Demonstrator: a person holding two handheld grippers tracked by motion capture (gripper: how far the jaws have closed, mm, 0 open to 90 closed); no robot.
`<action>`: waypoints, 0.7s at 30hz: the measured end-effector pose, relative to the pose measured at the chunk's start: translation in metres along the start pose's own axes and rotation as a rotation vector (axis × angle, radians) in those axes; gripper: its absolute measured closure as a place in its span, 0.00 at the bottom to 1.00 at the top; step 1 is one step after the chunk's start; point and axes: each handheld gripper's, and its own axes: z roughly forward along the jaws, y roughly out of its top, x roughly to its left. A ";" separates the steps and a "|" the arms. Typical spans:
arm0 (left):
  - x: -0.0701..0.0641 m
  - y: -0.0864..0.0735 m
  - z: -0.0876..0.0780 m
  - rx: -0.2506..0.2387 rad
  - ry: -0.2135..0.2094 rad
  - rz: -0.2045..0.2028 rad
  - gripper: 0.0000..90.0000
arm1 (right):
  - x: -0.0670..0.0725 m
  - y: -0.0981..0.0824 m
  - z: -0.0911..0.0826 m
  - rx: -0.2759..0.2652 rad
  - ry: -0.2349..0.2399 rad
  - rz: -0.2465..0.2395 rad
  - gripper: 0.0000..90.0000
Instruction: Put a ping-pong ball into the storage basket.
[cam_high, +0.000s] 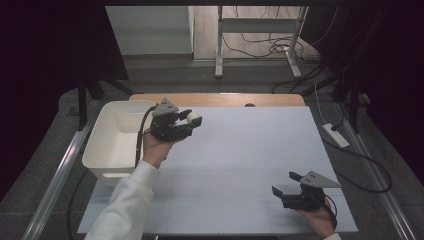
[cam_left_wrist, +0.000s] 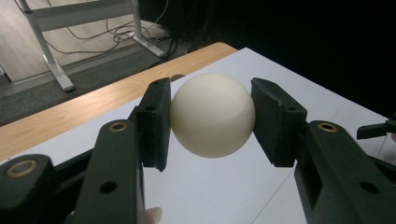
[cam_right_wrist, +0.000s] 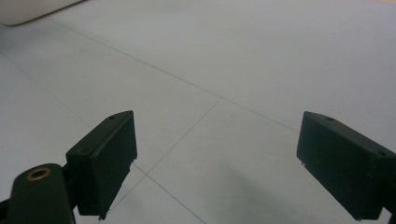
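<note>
Left gripper view: left claw (cam_left_wrist: 212, 122) clamped a smooth cream-white ball (cam_left_wrist: 213, 114) above the white worktop (cam_left_wrist: 224, 186).
Right claw (cam_right_wrist: 212, 170): apart, empty.
Risk: the round ball could have squirted out and rolled away.

Your tabletop (cam_high: 240, 150) is a pale sheet crossed by thin lines, with a wooden strip (cam_high: 220, 99) along its far edge; a white bin (cam_high: 112, 142) stands at its left edge.

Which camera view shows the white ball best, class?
The left gripper view: the ball sits large and sharp, clamped between the left hand-held gripper pads. The high view shows it small, partly hidden. The right gripper view faces bare table.
</note>
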 end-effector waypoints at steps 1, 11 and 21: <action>0.000 0.000 0.000 0.000 0.000 0.000 0.56 | 0.000 0.000 0.000 0.000 0.000 0.000 0.13; 0.001 0.003 -0.009 -0.011 0.012 0.002 0.56 | 0.000 0.000 0.000 0.002 0.002 -0.001 0.13; 0.005 0.003 -0.017 -0.014 0.029 -0.004 0.56 | 0.000 0.000 0.000 0.000 0.000 -0.001 0.13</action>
